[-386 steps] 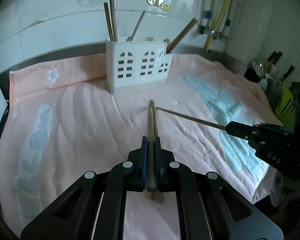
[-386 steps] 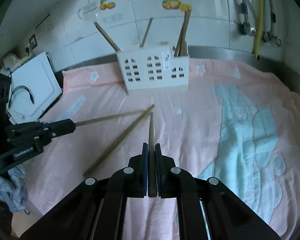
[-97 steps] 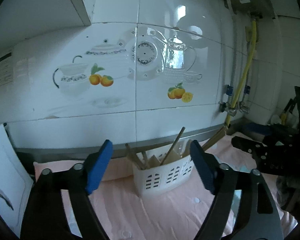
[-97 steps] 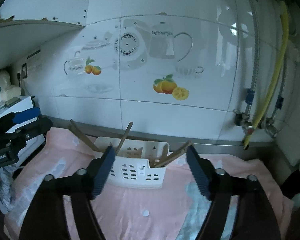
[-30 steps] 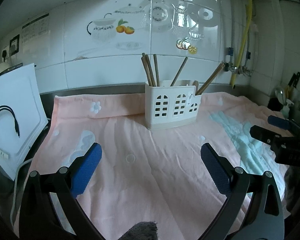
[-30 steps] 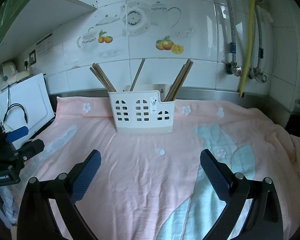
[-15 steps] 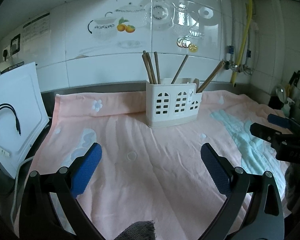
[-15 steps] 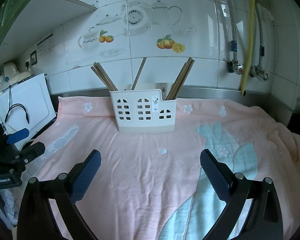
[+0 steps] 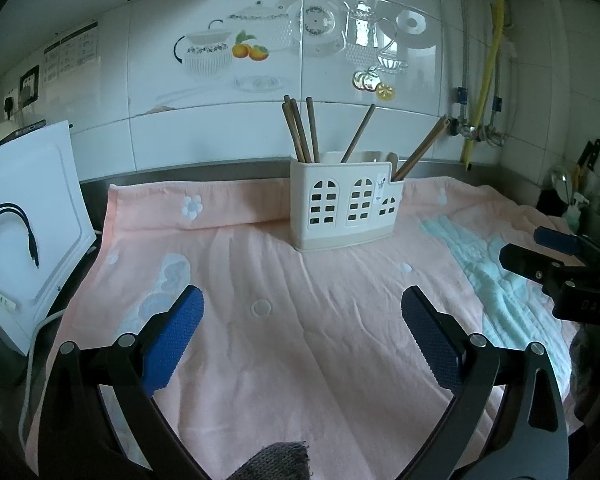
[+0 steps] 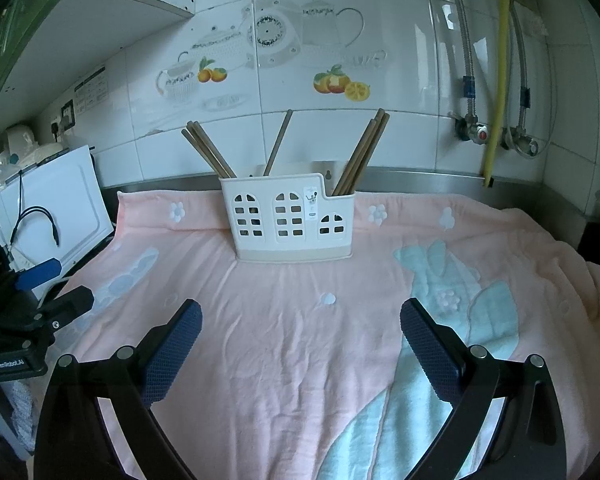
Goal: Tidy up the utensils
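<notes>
So the chopsticks point(image 9: 300, 132) are all standing in the white holder point(image 9: 344, 208) at the back of the pink towel point(image 9: 300, 340), which covers the tabletop. They lean out in three bunches: a few at the holder's left end, one in the middle, a pair in the low right compartment. I can't spot any loose ones on the towel in either view, so I'd guess the sorting is pretty much done.

Both grippers are empty with jaws spread wide. The left gripper point(image 9: 302, 336) hangs over the towel's near left part and the right gripper point(image 10: 300, 336) over the near right, both well apart from the holder.

Handling-wise, the chopsticks look like plain wood or bamboo: light, stiff, thin, not fragile. They'd probably roll or twist in a pinch, so I'd grab one mid-shaft or a bit toward the thick end, jaws square across it. The holder looks like light plastic with window cutouts, so a knock from a chopstick tip could shove it on the soft towel.

Readable writing: "GenRobot.AI" on the left gripper body as seen from the right wrist view, and something like "DAS" on the right one from the left view. There's a small sticker point(image 10: 311, 203) on the holder, too small to read.
</notes>
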Demonstrator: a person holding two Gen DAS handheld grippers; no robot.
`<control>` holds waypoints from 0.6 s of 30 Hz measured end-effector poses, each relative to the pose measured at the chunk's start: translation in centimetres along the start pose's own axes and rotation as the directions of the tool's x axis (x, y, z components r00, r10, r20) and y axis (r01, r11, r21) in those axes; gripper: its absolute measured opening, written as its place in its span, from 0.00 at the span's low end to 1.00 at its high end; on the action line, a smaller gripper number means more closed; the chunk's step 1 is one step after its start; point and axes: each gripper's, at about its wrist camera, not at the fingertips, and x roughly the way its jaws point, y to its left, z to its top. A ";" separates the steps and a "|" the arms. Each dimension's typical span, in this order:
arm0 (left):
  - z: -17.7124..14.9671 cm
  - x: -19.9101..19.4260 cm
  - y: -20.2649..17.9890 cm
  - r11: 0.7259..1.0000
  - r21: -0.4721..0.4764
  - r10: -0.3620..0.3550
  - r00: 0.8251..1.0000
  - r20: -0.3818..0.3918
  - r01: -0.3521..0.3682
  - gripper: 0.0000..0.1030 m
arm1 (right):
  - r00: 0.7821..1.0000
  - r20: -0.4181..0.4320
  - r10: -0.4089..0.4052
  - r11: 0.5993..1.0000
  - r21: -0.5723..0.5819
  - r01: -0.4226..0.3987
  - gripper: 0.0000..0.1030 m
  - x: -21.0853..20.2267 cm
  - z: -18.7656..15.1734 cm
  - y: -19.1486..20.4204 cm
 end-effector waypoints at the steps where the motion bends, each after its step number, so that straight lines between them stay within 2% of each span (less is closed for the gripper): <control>1: 0.0 0.0 0.0 1.000 0.000 0.000 1.000 0.000 0.000 0.95 | 1.000 0.000 0.001 1.000 0.000 -0.001 0.93 0.1 0.0 0.0; 18: -0.4 0.3 -0.3 1.000 -0.001 -0.001 1.000 -0.006 0.001 0.95 | 1.000 -0.005 0.003 1.000 -0.002 -0.003 0.93 0.2 -0.2 0.1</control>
